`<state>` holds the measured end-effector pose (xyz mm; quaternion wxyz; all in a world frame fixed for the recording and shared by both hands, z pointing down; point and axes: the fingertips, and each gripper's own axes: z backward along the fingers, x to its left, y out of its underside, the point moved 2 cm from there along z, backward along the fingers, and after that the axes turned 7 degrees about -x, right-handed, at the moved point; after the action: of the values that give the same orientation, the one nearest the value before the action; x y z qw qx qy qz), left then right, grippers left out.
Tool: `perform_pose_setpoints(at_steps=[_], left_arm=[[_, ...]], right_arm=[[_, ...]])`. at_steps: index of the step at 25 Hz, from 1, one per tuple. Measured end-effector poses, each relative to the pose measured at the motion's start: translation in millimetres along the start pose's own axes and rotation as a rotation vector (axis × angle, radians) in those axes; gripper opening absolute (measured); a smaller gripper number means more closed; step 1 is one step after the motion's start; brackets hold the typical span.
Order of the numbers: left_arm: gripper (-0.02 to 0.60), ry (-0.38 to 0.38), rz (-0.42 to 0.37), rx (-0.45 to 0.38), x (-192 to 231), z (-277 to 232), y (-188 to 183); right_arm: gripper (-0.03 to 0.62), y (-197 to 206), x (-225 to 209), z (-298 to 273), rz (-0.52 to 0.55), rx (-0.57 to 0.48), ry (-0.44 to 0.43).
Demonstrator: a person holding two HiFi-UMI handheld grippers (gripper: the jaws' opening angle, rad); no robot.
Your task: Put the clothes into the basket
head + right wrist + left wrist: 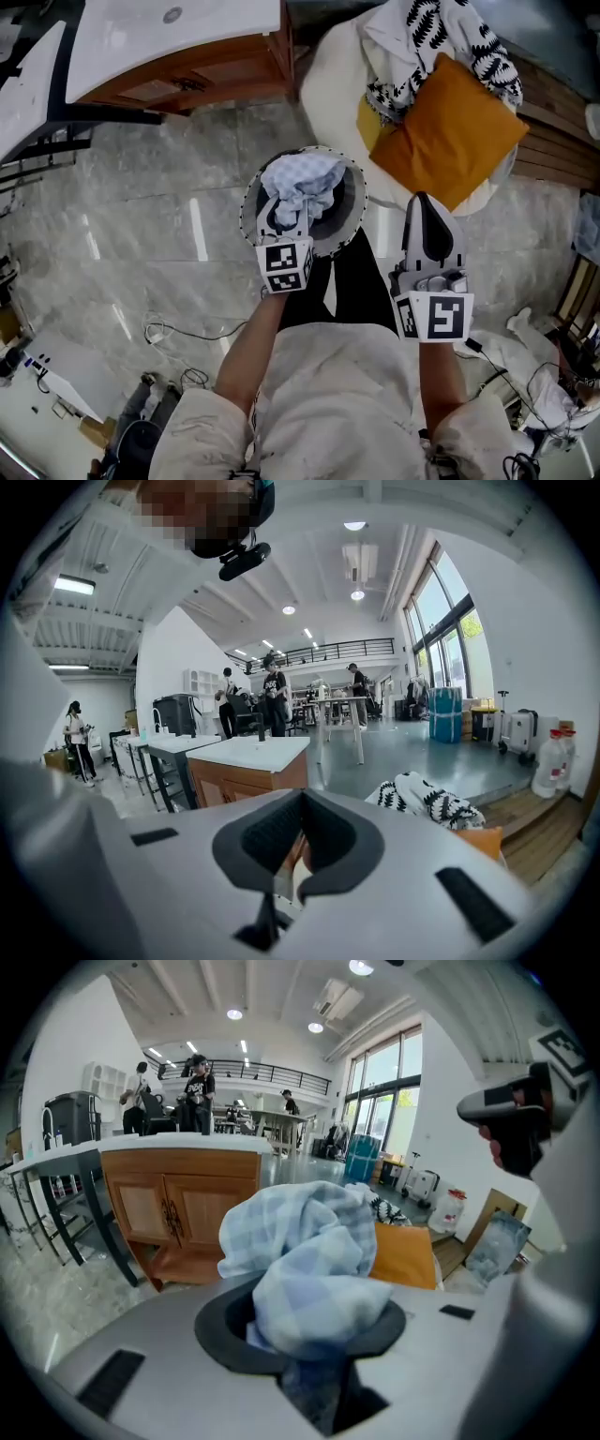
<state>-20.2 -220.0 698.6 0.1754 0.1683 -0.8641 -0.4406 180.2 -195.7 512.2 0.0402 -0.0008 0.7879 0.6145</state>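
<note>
A round dark basket point(349, 208) with a dotted rim stands on the marble floor in front of my legs. My left gripper point(288, 210) is shut on a pale blue checked cloth point(302, 178), which hangs bunched right over the basket's opening. In the left gripper view the cloth point(309, 1260) fills the space between the jaws of the left gripper point(305, 1340). My right gripper point(425, 199) hovers to the right of the basket, shut and holding nothing. The right gripper point(298, 841) shows closed pads with nothing between them. A black-and-white patterned garment point(441, 37) lies on the cream beanbag.
A cream beanbag point(333, 75) with an orange pillow point(445, 131) sits just beyond the basket to the right. A wooden cabinet with a white top point(187, 56) stands at the far left. Cables point(169, 333) lie on the floor. People stand far off in the hall.
</note>
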Motion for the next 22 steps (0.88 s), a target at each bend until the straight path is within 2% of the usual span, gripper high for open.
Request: perform_pose_setpoints(at_steps=[7, 15, 19, 22], left_arm=[[0.138, 0.002, -0.075, 0.207, 0.8, -58.2, 78.0], [0.140, 0.070, -0.214, 0.448, -6.7, -97.4, 164.2], [0.141, 0.082, -0.204, 0.592, -4.3, -104.9, 203.2], [0.143, 0.069, -0.172, 0.632, 0.1, -107.8, 212.9]], right_arm=[[-0.011, 37.1, -15.9, -21.7, -0.026, 0.061, 0.005], [-0.011, 76.8, -34.5, -24.3, -0.040, 0.137, 0.019], [-0.011, 89.5, -37.1, -24.0, -0.046, 0.157, 0.020], [-0.011, 95.1, -38.4, -24.7, -0.051, 0.165, 0.020]])
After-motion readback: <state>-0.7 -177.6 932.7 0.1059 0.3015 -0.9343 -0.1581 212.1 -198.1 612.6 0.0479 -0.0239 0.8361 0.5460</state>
